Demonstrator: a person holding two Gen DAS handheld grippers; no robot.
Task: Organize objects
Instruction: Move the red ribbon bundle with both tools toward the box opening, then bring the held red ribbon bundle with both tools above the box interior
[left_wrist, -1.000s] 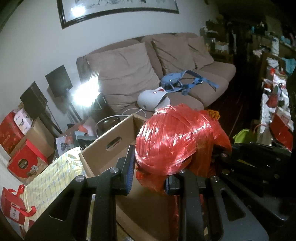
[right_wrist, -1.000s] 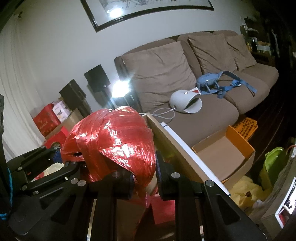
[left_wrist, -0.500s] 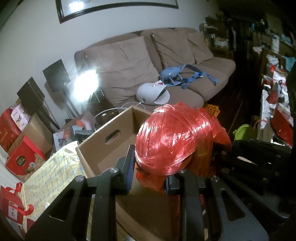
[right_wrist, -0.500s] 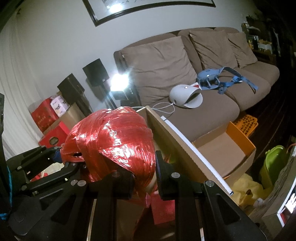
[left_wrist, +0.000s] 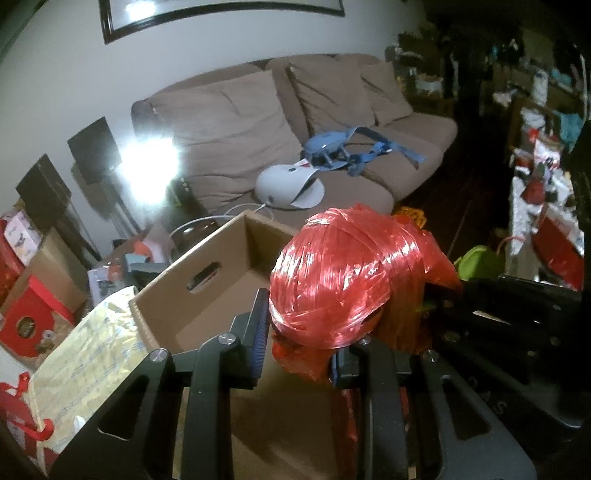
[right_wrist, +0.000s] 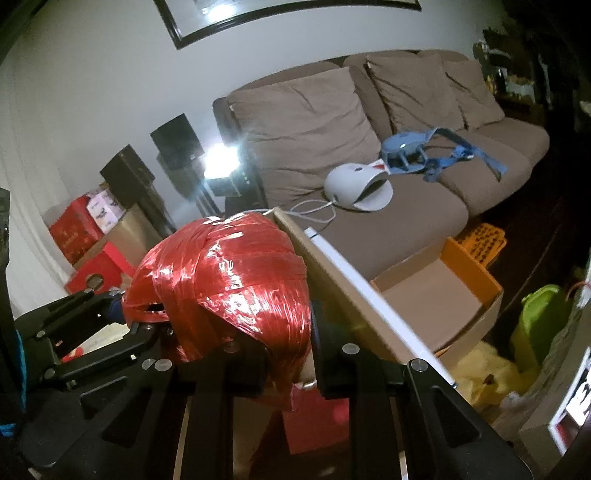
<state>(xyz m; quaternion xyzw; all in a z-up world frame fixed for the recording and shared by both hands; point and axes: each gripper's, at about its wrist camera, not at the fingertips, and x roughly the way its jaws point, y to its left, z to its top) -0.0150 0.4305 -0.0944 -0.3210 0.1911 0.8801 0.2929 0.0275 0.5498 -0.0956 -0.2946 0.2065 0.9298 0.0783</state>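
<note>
While both hand-held grippers, left (left_wrist: 297, 341) and right (right_wrist: 286, 345), pinch the red ball (left_wrist: 343, 280), it hangs over the box (left_wrist: 207, 291), probably for dropping in.

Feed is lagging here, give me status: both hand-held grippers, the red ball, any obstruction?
Left hand-held gripper and right hand-held gripper both shut on red twine ball. Ball over open cardboard box. Box wall close on right.
</note>
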